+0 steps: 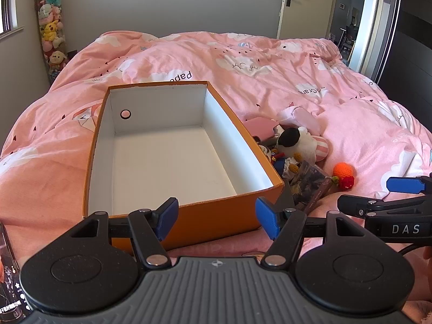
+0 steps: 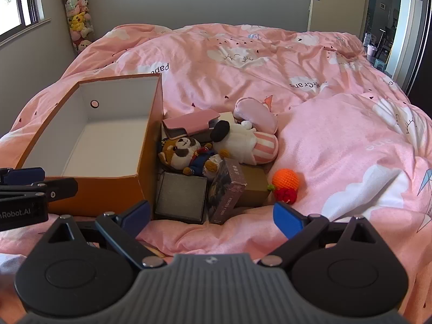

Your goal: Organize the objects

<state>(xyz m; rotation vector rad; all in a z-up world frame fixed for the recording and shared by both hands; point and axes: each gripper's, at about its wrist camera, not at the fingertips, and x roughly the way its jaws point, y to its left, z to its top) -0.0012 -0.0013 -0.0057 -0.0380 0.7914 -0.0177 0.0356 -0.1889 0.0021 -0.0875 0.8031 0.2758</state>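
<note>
An orange cardboard box (image 1: 189, 217) (image 2: 102, 197) with a white, empty inside lies open on the pink bed. Right of it sits a pile: a red-panda plush (image 2: 186, 156), a white plush with a black cap (image 2: 243, 140) (image 1: 295, 141), a pink case (image 2: 189, 124), a grey square box (image 2: 181, 201), a photo-card box (image 2: 226, 191) (image 1: 310, 186) and a crocheted orange-and-red toy (image 2: 284, 183) (image 1: 343, 174). My left gripper (image 1: 217, 217) is open before the orange box's near wall. My right gripper (image 2: 212, 216) is open in front of the pile, holding nothing.
The pink duvet (image 2: 337, 135) covers the whole bed, with folds to the right. A tall column of plush toys (image 1: 51, 35) stands in the far left corner. A door (image 1: 291, 0) is open at the back right. A phone screen (image 1: 9, 278) shows at the lower left.
</note>
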